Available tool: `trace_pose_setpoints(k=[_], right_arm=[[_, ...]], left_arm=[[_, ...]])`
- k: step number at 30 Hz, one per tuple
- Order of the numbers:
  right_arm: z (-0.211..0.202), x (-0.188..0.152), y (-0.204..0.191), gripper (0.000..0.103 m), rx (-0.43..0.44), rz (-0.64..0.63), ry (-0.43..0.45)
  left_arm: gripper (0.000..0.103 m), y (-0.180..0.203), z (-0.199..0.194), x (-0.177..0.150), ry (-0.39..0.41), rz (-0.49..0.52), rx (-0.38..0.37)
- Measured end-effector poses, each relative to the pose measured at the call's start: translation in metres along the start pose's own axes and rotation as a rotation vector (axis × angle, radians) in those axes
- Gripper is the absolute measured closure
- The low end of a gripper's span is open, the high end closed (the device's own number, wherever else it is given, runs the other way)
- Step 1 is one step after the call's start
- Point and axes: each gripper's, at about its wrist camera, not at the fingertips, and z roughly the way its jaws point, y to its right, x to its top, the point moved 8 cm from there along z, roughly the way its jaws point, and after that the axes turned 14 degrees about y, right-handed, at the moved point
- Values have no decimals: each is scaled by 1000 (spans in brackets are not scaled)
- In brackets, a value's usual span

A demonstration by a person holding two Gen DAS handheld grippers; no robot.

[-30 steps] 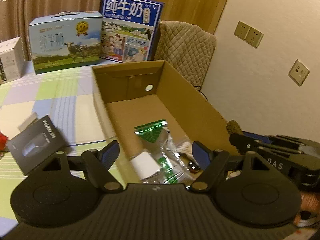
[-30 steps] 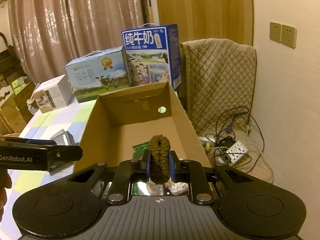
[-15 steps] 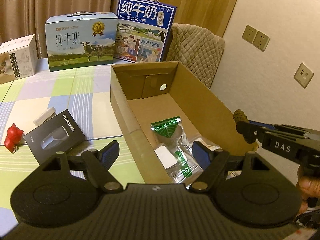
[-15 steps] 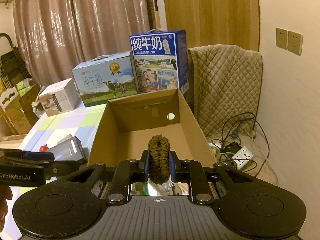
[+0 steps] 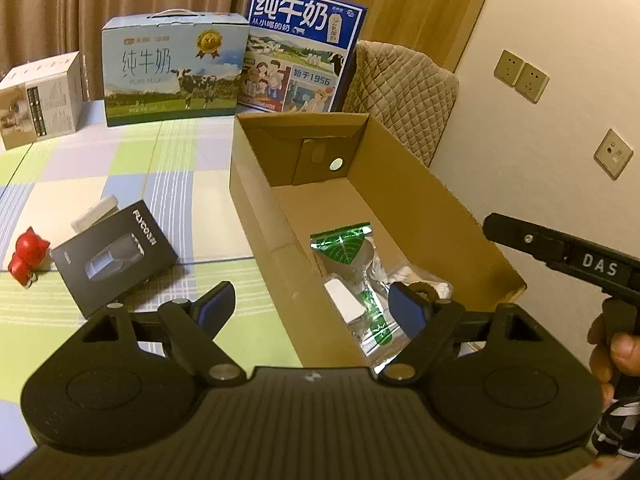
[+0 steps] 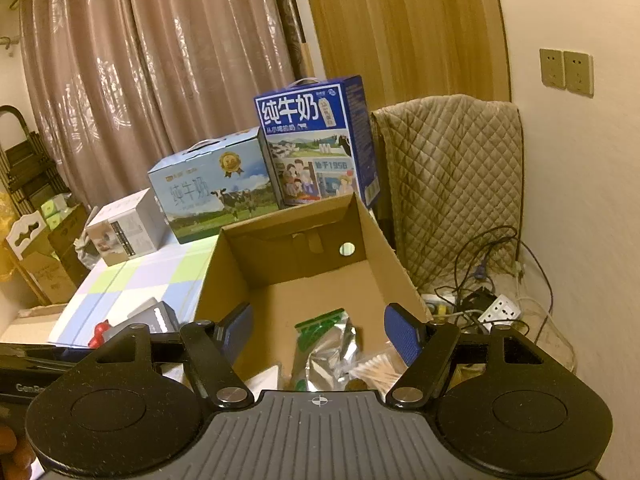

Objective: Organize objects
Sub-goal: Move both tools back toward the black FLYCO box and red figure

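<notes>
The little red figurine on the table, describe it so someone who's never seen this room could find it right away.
Start at the open cardboard box on the checked tablecloth, then look to its left, past the black product box lying flat. The red figurine stands just beyond that box, near the picture's left edge. It is the only red thing there, small and rounded with pointed ears, unlike its flat, boxy neighbours.

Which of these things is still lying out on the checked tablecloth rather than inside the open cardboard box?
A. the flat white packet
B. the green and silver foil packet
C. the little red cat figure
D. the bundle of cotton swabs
C: the little red cat figure sits on the tablecloth beside the black box, while the foil packet and cotton swabs lie in the cardboard box.
</notes>
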Motion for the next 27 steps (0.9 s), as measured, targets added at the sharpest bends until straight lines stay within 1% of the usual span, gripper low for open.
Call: trace_pose_setpoints(k=[3,5,10,16,22,27], right_arm=[[-11,5,-7,34,7,-4,8],[-21,8,-13,34,12,-7,17],[-39,10,-40,34,39,-37,22],[-54,7,-92,34,99,-87,26],[-58,-5,-147,34,165,-126,18],[-54,-14,-184,34,213,-147,3]], left_arm=[[22,-1,-7,-2,3,1,-1],[20,-3,-14,-3,11,-1,-1],[19,-21,-41,-11,24,-11,20],[17,-61,-82,-17,41,-13,72],[9,-110,-128,-19,78,7,154],[6,-153,-160,-21,99,-15,231]])
